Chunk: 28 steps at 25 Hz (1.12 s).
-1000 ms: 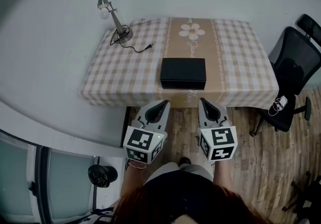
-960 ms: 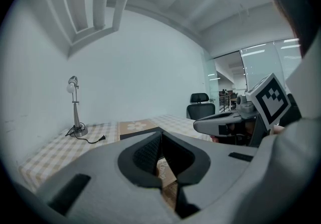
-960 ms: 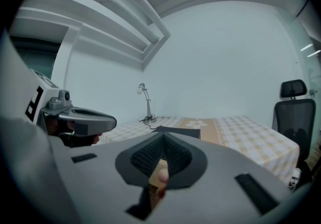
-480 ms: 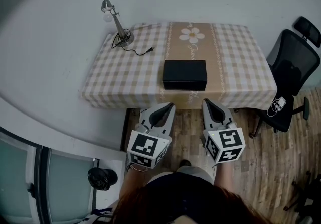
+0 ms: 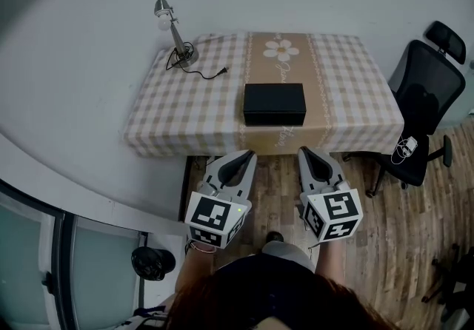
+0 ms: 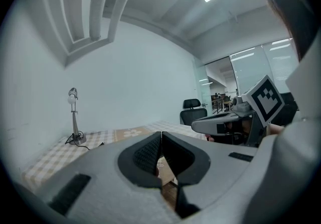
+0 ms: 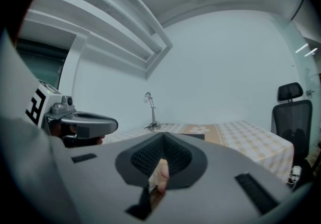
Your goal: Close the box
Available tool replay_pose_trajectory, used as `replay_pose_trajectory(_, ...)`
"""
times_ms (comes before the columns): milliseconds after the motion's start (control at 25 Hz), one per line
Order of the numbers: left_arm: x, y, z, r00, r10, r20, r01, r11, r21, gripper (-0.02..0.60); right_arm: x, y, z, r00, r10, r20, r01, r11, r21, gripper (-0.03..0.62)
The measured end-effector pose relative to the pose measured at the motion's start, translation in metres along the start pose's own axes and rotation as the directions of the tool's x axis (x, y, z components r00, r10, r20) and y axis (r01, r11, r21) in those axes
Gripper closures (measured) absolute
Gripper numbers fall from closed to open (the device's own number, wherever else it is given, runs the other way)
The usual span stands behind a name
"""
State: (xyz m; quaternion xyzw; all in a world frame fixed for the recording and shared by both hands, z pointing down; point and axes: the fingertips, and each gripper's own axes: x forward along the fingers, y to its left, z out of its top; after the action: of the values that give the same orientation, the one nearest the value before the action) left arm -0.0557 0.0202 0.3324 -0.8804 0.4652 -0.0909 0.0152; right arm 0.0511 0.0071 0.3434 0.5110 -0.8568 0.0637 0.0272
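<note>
Left gripper (image 5: 241,157), jaws together and empty, now sits slightly farther back from the table (image 5: 185,110) than a second ago. Box (image 5: 275,103) lies mid-table, lid down. Right gripper (image 5: 306,155), likewise closed on nothing, has withdrawn too: closing appears complete.

Box (image 5: 275,103) mid-table (image 5: 185,110) — lamp (image 5: 172,32) far-left corner.

black box (image 5: 275,103): rectangular, low, matte, plain on top. the lid is seen down and flush with the body; no gap is noted. the box is laid flat, its long side running left to right. it is placed on the beige centre strip (image 5: 284,69) of the checked table (image 5: 185,110), close to the near edge and well apart from the far edge.
</note>
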Motion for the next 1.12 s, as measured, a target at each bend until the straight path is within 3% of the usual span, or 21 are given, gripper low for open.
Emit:
replay_pose_trajectory(720,-0.061,-0.009,0.001,0.999,-0.003,0.048,0.006,0.999,-0.050,0.554,-0.043,0.050,0.007,0.999,-0.034,0.021,0.036,0.989,-0.143,0.577)
replay_pose_trajectory(1120,-0.080,-0.015,-0.004,0.998,0.000,0.064,0.004,0.998,-0.061,0.554,-0.060,0.064,0.009,0.999,-0.044,0.025,0.048,0.985,-0.164,0.577)
